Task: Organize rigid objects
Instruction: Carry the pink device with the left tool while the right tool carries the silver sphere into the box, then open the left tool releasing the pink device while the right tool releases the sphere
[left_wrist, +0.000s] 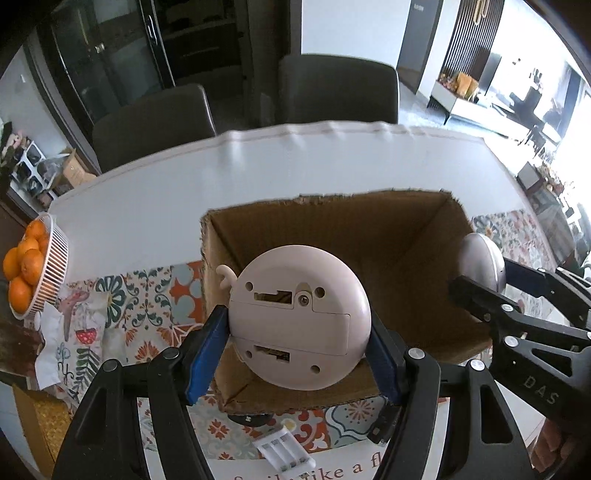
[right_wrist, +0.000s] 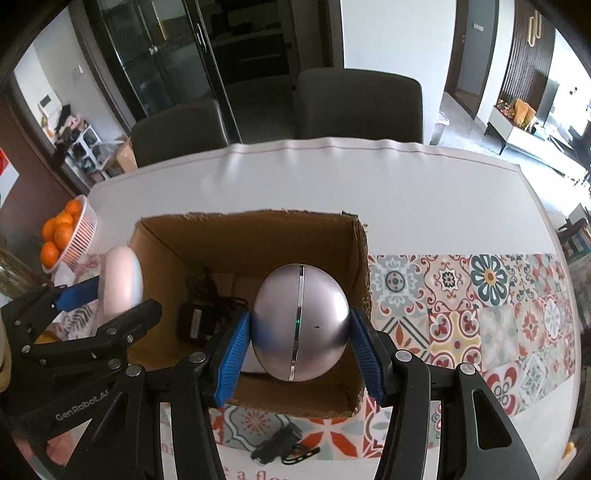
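My left gripper (left_wrist: 299, 339) is shut on a round pale pink device (left_wrist: 299, 317), underside toward the camera, held above the open cardboard box (left_wrist: 332, 214). My right gripper (right_wrist: 301, 339) is shut on a silver egg-shaped device (right_wrist: 301, 325) with a green light, held over the same box (right_wrist: 251, 229). A black adapter with cable (right_wrist: 201, 317) lies inside the box. Each gripper shows in the other's view: the right one (left_wrist: 491, 284) at right, the left one (right_wrist: 110, 291) at left with the pink device (right_wrist: 122, 284).
A white basket of oranges (left_wrist: 40, 269) stands at the table's left edge. A white battery charger (left_wrist: 286, 452) and a small black object (right_wrist: 282, 446) lie on the patterned mat (right_wrist: 480, 325) before the box. Two dark chairs (left_wrist: 336, 88) stand beyond the table.
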